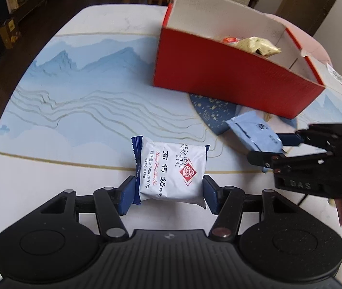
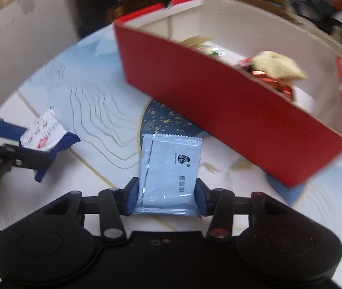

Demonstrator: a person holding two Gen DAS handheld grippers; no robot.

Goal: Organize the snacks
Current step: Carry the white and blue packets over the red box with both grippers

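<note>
a: left tool (image 1: 168,193)?
b: clamped on the white biscuit pack (image 1: 169,172), red box (image 1: 231,82) at one o'clock.
a: right tool (image 2: 167,198)?
b: pinching the pale blue sachet (image 2: 171,168) above the tabletop (image 2: 79,96).

Soft, even indoor light; faint shadows. Left wrist view sharp; right wrist view motion-blurred, especially the red box (image 2: 231,110). Fisheye distortion bends both views' edges.

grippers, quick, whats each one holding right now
left gripper: closed on the white biscuit packet, held off the table.
right gripper: closed on the pale blue packet, near the red box.
</note>
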